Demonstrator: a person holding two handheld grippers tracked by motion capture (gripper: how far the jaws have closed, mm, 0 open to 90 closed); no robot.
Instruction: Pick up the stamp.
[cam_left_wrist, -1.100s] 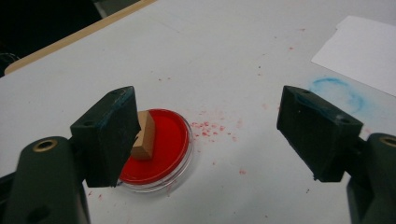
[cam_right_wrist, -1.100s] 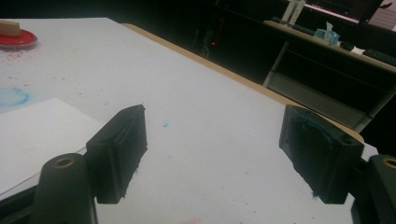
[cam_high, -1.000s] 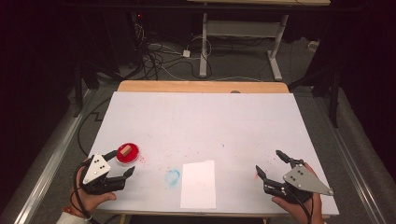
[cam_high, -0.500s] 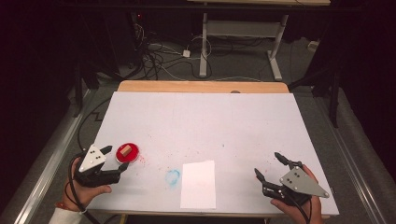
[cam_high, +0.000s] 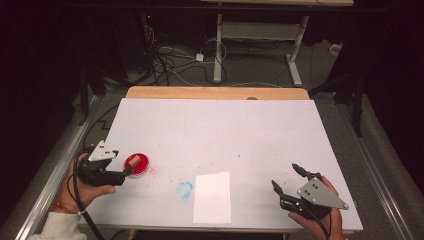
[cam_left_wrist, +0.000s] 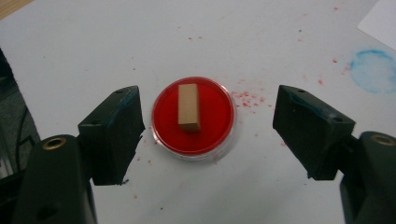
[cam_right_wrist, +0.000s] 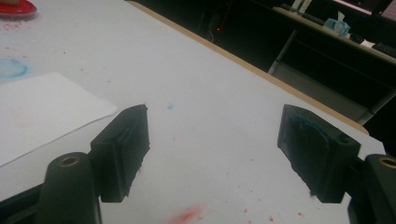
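Observation:
A round red dish (cam_high: 137, 164) (cam_left_wrist: 194, 116) sits near the table's left front, with a small tan wooden block (cam_high: 133, 160) (cam_left_wrist: 188, 107) lying in it. My left gripper (cam_high: 126, 172) (cam_left_wrist: 208, 100) hovers just left of the dish and points at it. It is open, and its jaws have just been closing a little. The dish shows between them from above, and the pads touch nothing. My right gripper (cam_high: 285, 176) (cam_right_wrist: 215, 116) rests open and empty near the front right corner.
A white paper sheet (cam_high: 212, 197) (cam_right_wrist: 42, 112) lies at the front middle, with a blue smudge (cam_high: 184, 189) (cam_left_wrist: 373, 70) to its left. Red specks dot the white tabletop (cam_high: 215, 130). A wooden edge (cam_high: 215, 92) bounds the far side. Cables and desk legs lie beyond.
My left gripper has drawn back to the left and lifted off the red dish, uncovering the dish and its block. The right gripper has stayed put.

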